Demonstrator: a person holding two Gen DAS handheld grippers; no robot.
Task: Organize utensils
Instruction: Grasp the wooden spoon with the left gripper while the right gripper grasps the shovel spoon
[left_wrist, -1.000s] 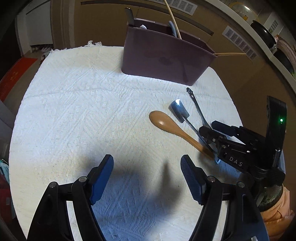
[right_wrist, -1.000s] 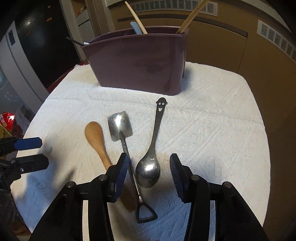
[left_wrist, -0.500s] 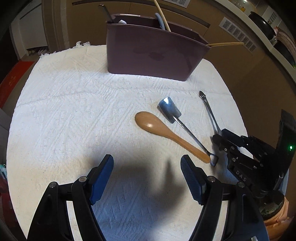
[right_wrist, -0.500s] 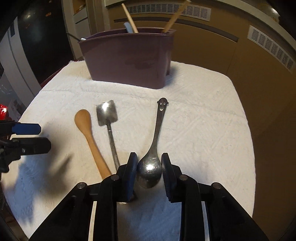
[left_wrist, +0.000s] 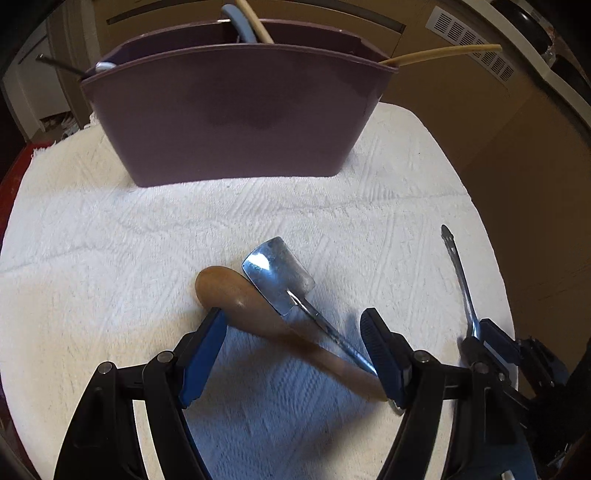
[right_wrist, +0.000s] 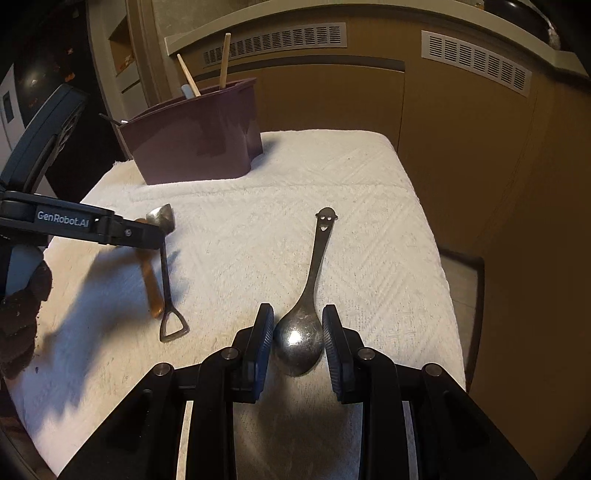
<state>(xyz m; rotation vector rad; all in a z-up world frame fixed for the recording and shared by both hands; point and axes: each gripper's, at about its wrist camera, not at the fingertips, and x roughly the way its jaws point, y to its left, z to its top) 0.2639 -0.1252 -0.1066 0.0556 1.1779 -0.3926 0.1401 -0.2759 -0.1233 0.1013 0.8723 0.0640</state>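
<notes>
Left-wrist view first: left gripper (left_wrist: 291, 332) spread wide over the wooden spoon (left_wrist: 266, 310) and shovel-shaped spoon (left_wrist: 280, 275), gripping neither; purple caddy (left_wrist: 236, 110) far. Right-wrist view: right gripper (right_wrist: 298, 334) narrow, clamping the smiley-handled spoon (right_wrist: 298, 341) by its bowl on the white towel (right_wrist: 258, 221).

Your left gripper (left_wrist: 291, 325) points steeply down with its blue pads standing wide apart, clamped on nothing. Your right gripper (right_wrist: 298, 338) tilts down less steeply, its pads drawn narrow and pressing both sides of the spoon bowl (right_wrist: 298, 341).
</notes>
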